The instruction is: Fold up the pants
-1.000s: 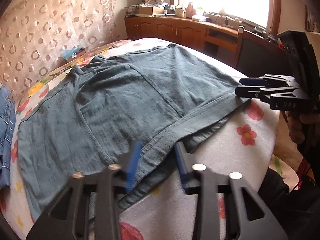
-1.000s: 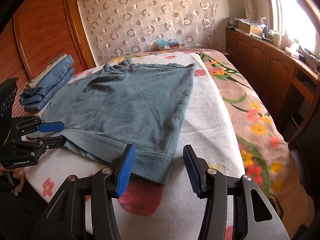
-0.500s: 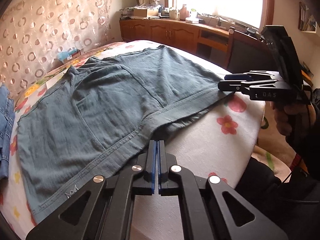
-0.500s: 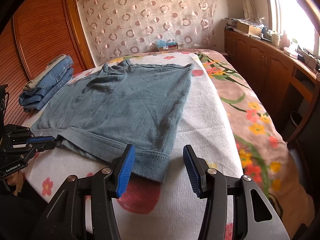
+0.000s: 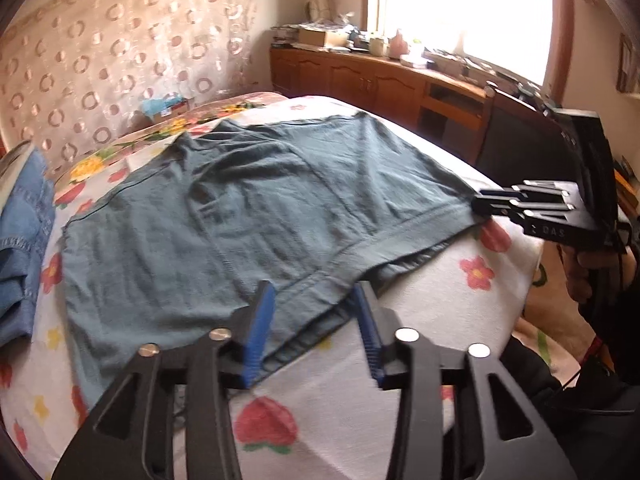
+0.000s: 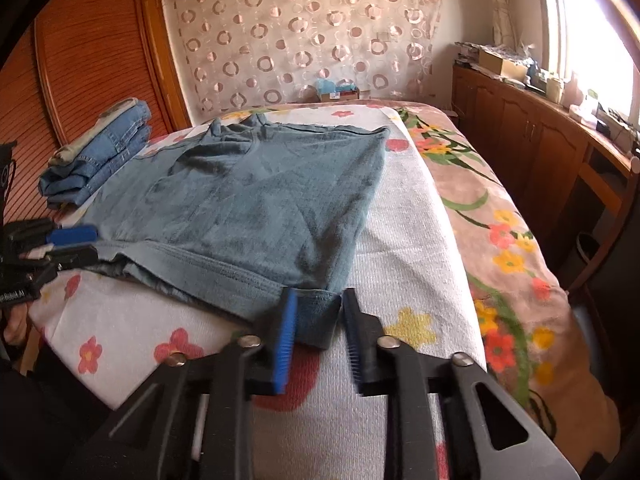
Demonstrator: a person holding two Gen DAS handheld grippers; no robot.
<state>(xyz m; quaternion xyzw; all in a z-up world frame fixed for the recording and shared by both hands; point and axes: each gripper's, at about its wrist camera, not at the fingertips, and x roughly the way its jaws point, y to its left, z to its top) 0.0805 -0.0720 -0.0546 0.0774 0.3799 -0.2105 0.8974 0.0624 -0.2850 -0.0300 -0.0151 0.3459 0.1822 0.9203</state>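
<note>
Grey-green pants (image 5: 248,216) lie flat on the bed (image 6: 404,248), folded over so the hem band runs along the near edge. They sit on the white flowered towel (image 5: 448,304) that covers the near half of the bed.

Left gripper (image 5: 316,340): jaws have just been opening and now stand apart. The near hem of the pants lies between the blue pads (image 5: 260,328), but they don't press on it, so it's released. In the right wrist view the same gripper (image 6: 76,246) sits at the left end of the hem, pads split above and below the cloth edge.

Right gripper (image 6: 318,332): jaws have just been closing. The near right hem corner (image 6: 316,312) of the pants is between the pads. The left pad is against the cloth, and the right pad looks just touching or a hair off; motion blur there, so I can't tell if it's clamped. From the left wrist view the right gripper (image 5: 480,206) is at the far right corner of the hem, fingers close together, with a hand (image 5: 580,276) on the grip below.

A stack of folded blue jeans (image 6: 96,156) sits on the bed left of the pants, well apart from both grippers. A wooden cabinet run (image 6: 532,140) stands under the window, right of the bed. A patterned curtain (image 6: 304,36) hangs behind the head of the bed.
</note>
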